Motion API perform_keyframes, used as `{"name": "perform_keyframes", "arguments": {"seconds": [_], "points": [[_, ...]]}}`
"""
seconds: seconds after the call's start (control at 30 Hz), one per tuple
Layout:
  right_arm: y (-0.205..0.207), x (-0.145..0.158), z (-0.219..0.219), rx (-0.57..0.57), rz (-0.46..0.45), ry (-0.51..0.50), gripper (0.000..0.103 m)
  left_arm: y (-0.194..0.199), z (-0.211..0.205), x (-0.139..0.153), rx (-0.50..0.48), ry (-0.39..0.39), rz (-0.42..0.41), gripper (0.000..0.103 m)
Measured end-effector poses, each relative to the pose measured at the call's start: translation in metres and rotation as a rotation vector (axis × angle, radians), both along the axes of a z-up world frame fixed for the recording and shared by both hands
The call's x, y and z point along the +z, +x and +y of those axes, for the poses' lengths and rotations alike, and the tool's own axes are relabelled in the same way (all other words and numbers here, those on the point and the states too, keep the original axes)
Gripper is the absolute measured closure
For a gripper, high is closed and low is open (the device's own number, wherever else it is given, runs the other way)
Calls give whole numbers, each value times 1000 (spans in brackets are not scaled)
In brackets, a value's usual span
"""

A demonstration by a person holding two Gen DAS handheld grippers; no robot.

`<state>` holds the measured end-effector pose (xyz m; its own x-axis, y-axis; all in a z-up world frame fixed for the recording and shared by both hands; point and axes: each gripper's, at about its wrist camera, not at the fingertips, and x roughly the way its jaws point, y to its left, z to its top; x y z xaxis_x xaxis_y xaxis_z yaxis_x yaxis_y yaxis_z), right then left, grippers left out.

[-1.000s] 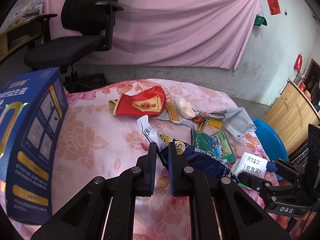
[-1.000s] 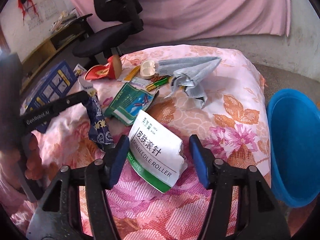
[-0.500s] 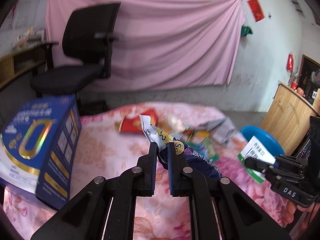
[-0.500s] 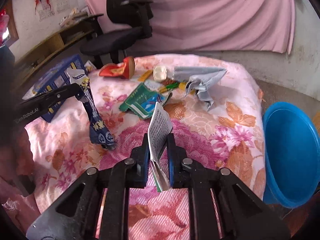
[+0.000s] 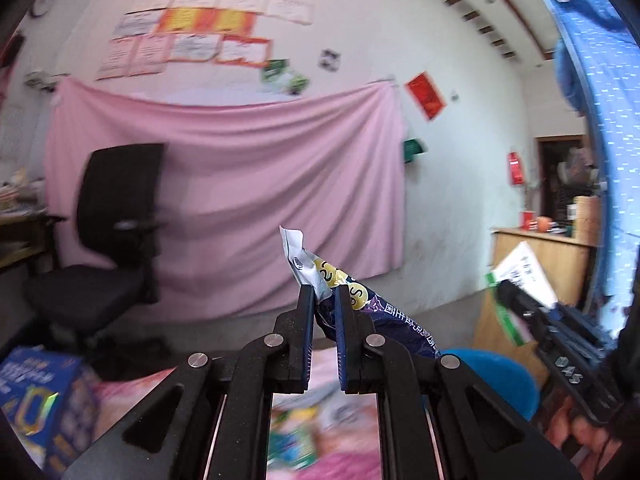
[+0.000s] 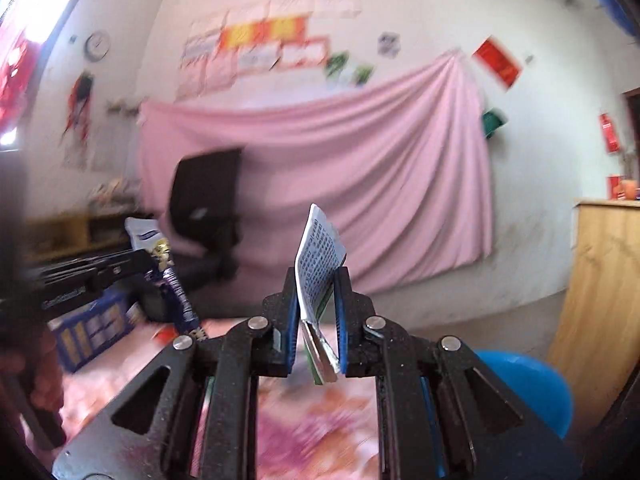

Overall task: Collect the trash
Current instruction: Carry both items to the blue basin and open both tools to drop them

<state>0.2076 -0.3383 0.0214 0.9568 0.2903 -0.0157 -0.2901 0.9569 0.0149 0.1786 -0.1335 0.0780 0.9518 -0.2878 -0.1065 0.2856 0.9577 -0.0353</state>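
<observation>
My left gripper point(image 5: 322, 294) is shut on a dark blue snack wrapper point(image 5: 384, 316) with a white torn top, lifted above the flowered pink bedspread point(image 5: 132, 392). The same wrapper point(image 6: 170, 276) hangs from the left gripper at the left of the right wrist view. My right gripper point(image 6: 316, 276) is shut on a white and green paper pouch point(image 6: 318, 256), held up edge-on; that pouch point(image 5: 520, 276) also shows at the right of the left wrist view. A blue basin point(image 6: 520, 388) sits low on the right, below both grippers. Blurred trash point(image 5: 296, 436) lies on the bedspread under the left gripper.
A blue carton point(image 5: 44, 404) stands on the bed's left side. A black office chair point(image 5: 108, 224) is behind, before a pink curtain point(image 5: 240, 184). A wooden cabinet point(image 6: 604, 292) stands at the right, next to the basin. A person's hand point(image 5: 568, 428) grips the right tool.
Both grippers have risen and tilted up off the bed, so the wall now fills the views. The right gripper closed on the white pouch and lifted it; the left kept hold of the blue wrapper.
</observation>
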Motion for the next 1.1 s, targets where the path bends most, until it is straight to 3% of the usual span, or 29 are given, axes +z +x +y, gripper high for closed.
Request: {"name": "perform_keyframes", "arguments": {"seconds": [0.2,0.43,0.57,0.67,0.87,1.07,1.1], "points": [[15,0,-43,-137,-16,147,57,32,-63,-1,-128,20,6,96],[26,-12,-97,-313,43,179,57,85,-132,-22,-180,69,169,95],[44,-27,-132,-410,140,216,57,119,-162,-39,-230,111,308,95],[62,-41,-158,-442,246,264,57,132,-176,-44,-242,121,364,95],[82,-64,-177,-452,398,272,56,160,-191,-64,-195,161,495,95],[93,-79,-183,-441,493,285,54,172,-198,-75,-200,159,565,93],[94,-79,-181,-436,502,286,54,172,-199,-75,-202,157,568,89]]}}
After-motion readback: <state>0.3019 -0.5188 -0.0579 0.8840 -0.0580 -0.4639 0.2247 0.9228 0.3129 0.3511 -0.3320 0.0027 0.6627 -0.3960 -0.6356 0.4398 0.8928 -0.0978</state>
